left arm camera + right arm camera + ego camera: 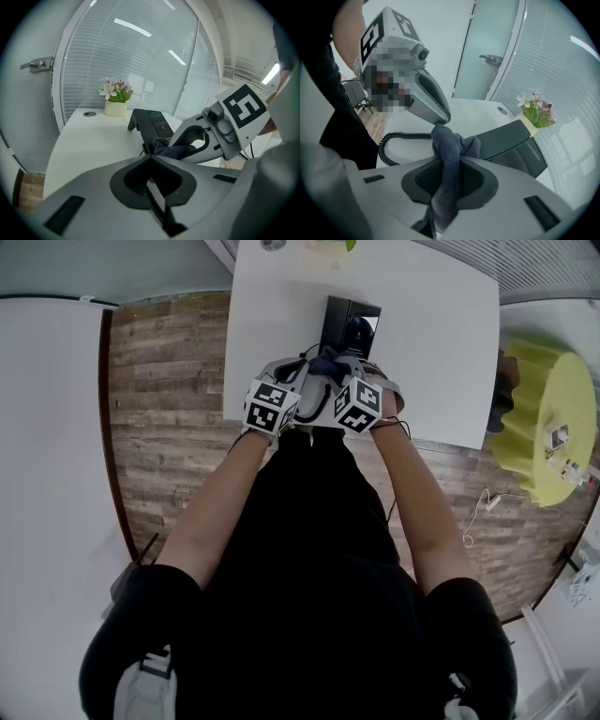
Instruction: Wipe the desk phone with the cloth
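The black desk phone [349, 320] [152, 123] [506, 136] stands on the white table [441, 343], and its coiled cord [396, 137] lies toward the near edge. A dark blue-grey cloth [447, 140] [176, 150] [328, 360] sits bunched at the phone's near end. My right gripper [452, 157] [349, 371] is shut on this cloth, which runs down between its jaws. My left gripper [151, 157] [443, 119] [305, 371] is shut, its tips touching the top of the cloth. I cannot tell whether it pinches any cloth.
A small pot of flowers [115, 108] [536, 110] stands at the table's far end, behind the phone. A yellow round piece [553, 418] stands on the wood floor to the right of the table. A glass wall and a door with a handle [490, 58] lie beyond.
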